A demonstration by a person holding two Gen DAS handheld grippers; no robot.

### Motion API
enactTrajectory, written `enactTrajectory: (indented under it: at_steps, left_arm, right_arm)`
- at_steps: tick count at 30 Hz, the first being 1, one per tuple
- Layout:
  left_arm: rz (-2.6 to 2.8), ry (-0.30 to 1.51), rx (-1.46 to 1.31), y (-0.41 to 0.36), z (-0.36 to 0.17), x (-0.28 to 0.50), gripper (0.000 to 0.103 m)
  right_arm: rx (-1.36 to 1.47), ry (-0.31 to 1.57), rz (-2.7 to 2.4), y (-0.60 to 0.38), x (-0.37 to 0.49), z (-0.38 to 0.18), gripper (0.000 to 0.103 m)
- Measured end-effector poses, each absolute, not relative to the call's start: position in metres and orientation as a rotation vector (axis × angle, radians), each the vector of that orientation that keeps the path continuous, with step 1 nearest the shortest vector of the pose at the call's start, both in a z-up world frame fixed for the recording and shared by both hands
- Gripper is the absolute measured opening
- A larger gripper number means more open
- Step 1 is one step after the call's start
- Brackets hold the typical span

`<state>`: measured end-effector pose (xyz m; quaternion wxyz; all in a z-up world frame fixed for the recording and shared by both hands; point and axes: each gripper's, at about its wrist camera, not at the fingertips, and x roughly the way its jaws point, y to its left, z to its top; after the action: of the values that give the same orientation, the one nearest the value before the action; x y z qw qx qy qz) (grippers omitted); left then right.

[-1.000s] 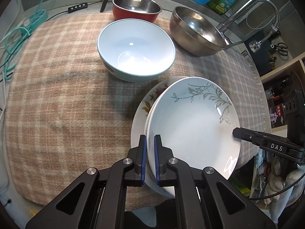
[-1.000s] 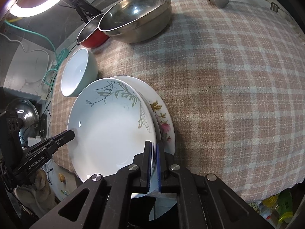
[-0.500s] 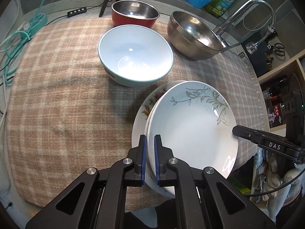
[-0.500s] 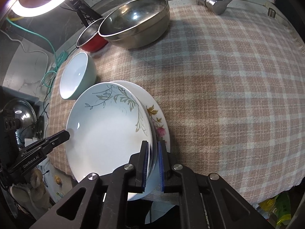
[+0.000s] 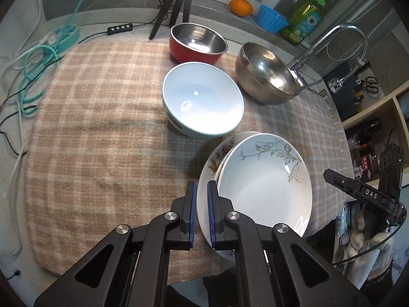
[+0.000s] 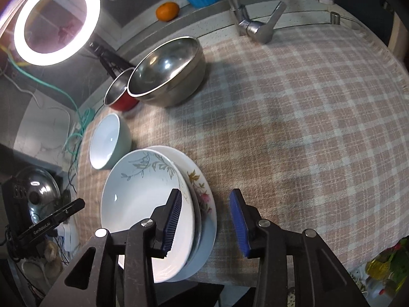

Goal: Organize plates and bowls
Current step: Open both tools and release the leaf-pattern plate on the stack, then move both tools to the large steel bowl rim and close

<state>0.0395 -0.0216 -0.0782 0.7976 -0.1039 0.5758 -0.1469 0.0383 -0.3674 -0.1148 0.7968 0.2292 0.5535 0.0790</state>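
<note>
A white plate with a grey leaf pattern [image 5: 265, 186] [image 6: 145, 194] rests on a flowered plate [image 5: 217, 158] [image 6: 202, 197] at the near edge of the checked cloth [image 5: 102, 133]. My left gripper [image 5: 202, 212] is shut on the flowered plate's near rim. My right gripper [image 6: 205, 220] is open, its fingers either side of both plates' rims without touching. A pale blue bowl [image 5: 202, 99] [image 6: 107, 140], a red steel-lined bowl [image 5: 198, 42] [image 6: 120, 96] and a large steel bowl [image 5: 265, 76] [image 6: 166, 71] stand further back.
A tap [image 5: 332, 43] [image 6: 255, 25] stands beside the steel bowl. An orange [image 5: 240, 6], a blue cup [image 5: 271, 21] and a soap bottle [image 5: 304, 20] line the back ledge. A tripod [image 5: 173, 2], cables [image 5: 38, 64] and a ring light [image 6: 55, 23] are at the left.
My right gripper has opened and let go of the plates' rim. Both grippers have drawn back and risen a little; the left stays clamped. The plates lie on the cloth.
</note>
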Motion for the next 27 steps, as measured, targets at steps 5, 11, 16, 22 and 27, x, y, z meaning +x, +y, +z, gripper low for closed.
enactTrajectory:
  at_steps: [5, 11, 16, 22, 27]
  left_arm:
    - [-0.321, 1.217, -0.234, -0.028, -0.067, 0.051, 0.011]
    - [-0.337, 1.168, -0.213, -0.051, -0.049, 0.071, 0.011]
    - [-0.346, 1.151, -0.213, -0.067, -0.046, 0.096, 0.018]
    - [-0.347, 1.179, -0.242, -0.085, -0.053, 0.129, 0.018]
    - [-0.338, 1.186, -0.242, -0.098, -0.057, 0.147, 0.018]
  right_arm:
    - [0.463, 1.100, 0.159, -0.375, 0.043, -0.102, 0.036]
    - [0.426, 1.075, 0.184, -0.387, 0.064, -0.085, 0.036]
    - [0.385, 1.111, 0.200, -0.396, 0.097, -0.078, 0.036]
    - [0.364, 1.094, 0.235, -0.403, 0.128, -0.072, 0.036]
    - [0.379, 1.111, 0.267, -0.402, 0.155, -0.075, 0.036]
